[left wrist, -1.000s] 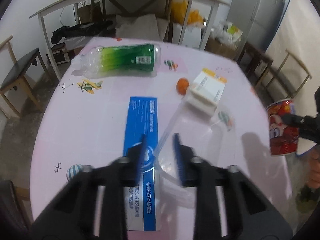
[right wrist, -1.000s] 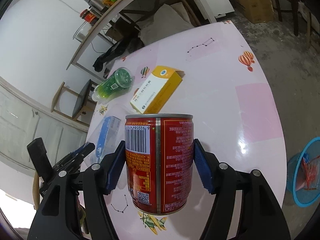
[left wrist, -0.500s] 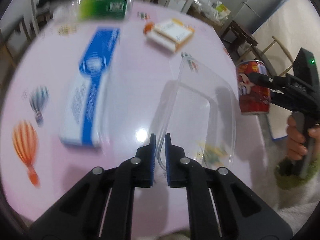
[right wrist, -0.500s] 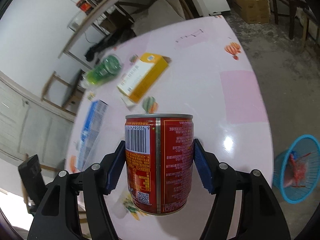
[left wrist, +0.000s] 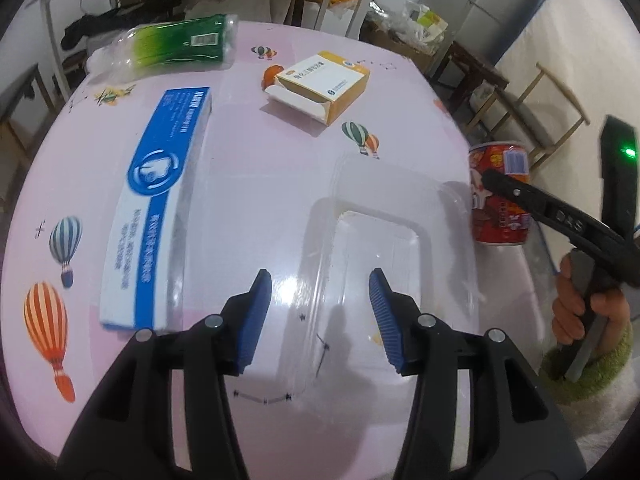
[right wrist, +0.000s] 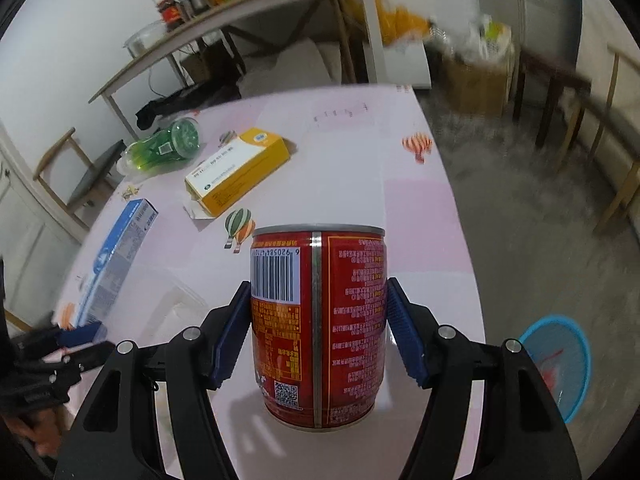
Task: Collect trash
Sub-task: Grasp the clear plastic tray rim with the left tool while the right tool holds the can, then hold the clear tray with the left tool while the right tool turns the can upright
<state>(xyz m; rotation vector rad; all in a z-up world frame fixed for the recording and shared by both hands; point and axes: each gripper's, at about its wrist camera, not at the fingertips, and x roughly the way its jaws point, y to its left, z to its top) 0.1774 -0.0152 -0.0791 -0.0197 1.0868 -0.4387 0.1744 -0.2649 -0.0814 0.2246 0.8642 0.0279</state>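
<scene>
Lying flat on the pink balloon-patterned table [left wrist: 248,184], the clear rectangular plastic tray [left wrist: 380,276] serves as the landmark. To its left, the long blue-and-white carton [left wrist: 156,216] is laid. Over its near edge, the left gripper [left wrist: 320,300] is held; its jaws have just been opening, pads clear of the rim, so the tray appears released. To its right, the red cylindrical tin can [right wrist: 318,328] is clamped upright by the right gripper [right wrist: 318,330], probably for carrying to the blue mesh bin [right wrist: 560,364].
</scene>
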